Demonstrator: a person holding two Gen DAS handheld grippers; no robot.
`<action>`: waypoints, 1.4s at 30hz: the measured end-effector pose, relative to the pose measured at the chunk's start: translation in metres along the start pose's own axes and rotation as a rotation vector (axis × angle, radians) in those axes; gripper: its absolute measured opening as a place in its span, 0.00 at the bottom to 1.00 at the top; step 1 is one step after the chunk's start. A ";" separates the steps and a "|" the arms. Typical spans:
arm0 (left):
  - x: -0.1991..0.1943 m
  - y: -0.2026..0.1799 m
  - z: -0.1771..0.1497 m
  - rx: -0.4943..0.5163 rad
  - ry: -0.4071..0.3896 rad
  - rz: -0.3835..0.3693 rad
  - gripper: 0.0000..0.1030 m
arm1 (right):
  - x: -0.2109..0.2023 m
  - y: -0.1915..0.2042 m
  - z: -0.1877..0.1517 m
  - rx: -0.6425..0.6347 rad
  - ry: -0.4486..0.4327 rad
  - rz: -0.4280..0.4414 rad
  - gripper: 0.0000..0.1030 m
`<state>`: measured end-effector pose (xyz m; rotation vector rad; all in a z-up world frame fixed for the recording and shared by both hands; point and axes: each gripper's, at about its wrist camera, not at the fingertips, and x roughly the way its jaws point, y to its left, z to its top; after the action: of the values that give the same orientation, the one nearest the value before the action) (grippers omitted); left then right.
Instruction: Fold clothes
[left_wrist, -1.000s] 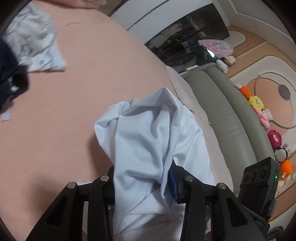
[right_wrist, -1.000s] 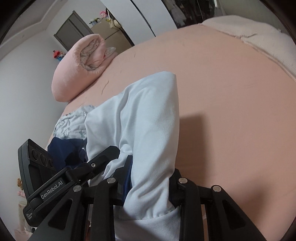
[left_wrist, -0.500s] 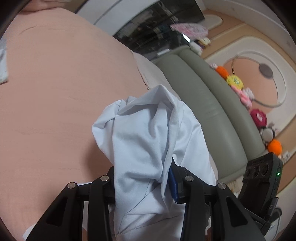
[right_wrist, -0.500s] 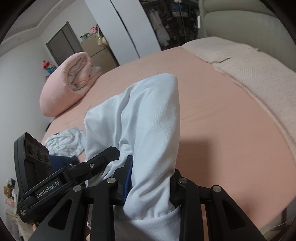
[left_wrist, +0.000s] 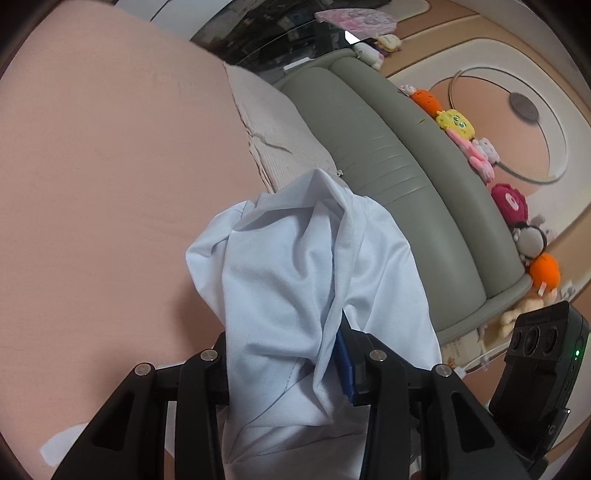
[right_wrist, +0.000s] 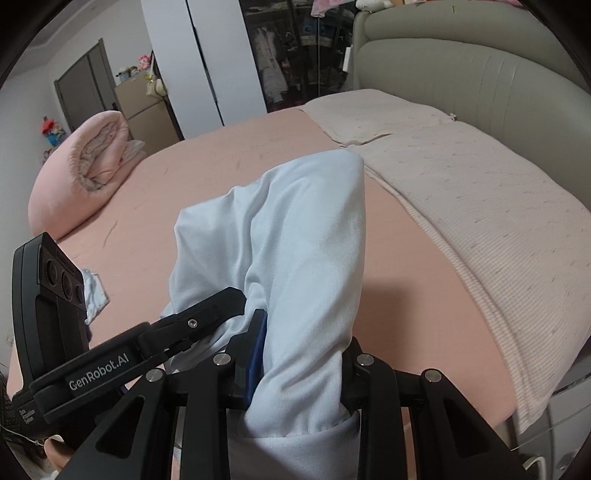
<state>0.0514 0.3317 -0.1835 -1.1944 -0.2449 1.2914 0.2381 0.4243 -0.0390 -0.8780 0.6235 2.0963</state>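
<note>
The bed with its pink sheet fills most of both views, and a grey headboard stands at its far end. A beige pillow lies along the headboard side, and a rolled pink quilt rests at the far left in the right wrist view. A row of plush toys sits on the ledge behind the headboard.

The task's thing is a pale blue shirt. It is lifted above the sheet, not lying flat, and each pair of tongs holds a bunch of it. The left gripper is closed on a crumpled fold of the shirt, and the cloth spills forward over its fingers. The right gripper is also closed on the shirt, and the cloth stands up in front of it like a hood.

The two grippers are just beside each other: the left one crosses the lower left of the right wrist view, almost touching the cloth held there. So the shirt hangs bunched between them, and I cannot tell its long axis. In my judgement, the next move needs the hands to go apart, so that the cloth stretches, and then down to the free sheet ahead.

Both grippers point forward over the bed, tilted a little downward.

A small patterned cloth lies on the sheet at the left.
</note>
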 end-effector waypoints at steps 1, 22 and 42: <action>0.003 -0.001 0.002 0.000 -0.001 0.002 0.35 | 0.000 -0.002 0.004 -0.016 -0.001 -0.010 0.27; 0.061 -0.093 0.073 -0.061 0.189 -0.302 0.34 | -0.069 -0.025 0.105 -0.211 -0.051 -0.265 0.27; 0.071 0.001 0.040 -0.054 0.225 0.009 0.33 | 0.038 -0.034 0.066 -0.113 0.177 -0.123 0.27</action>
<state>0.0462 0.4113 -0.1987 -1.3767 -0.1109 1.1529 0.2221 0.5056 -0.0296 -1.1458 0.5307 1.9728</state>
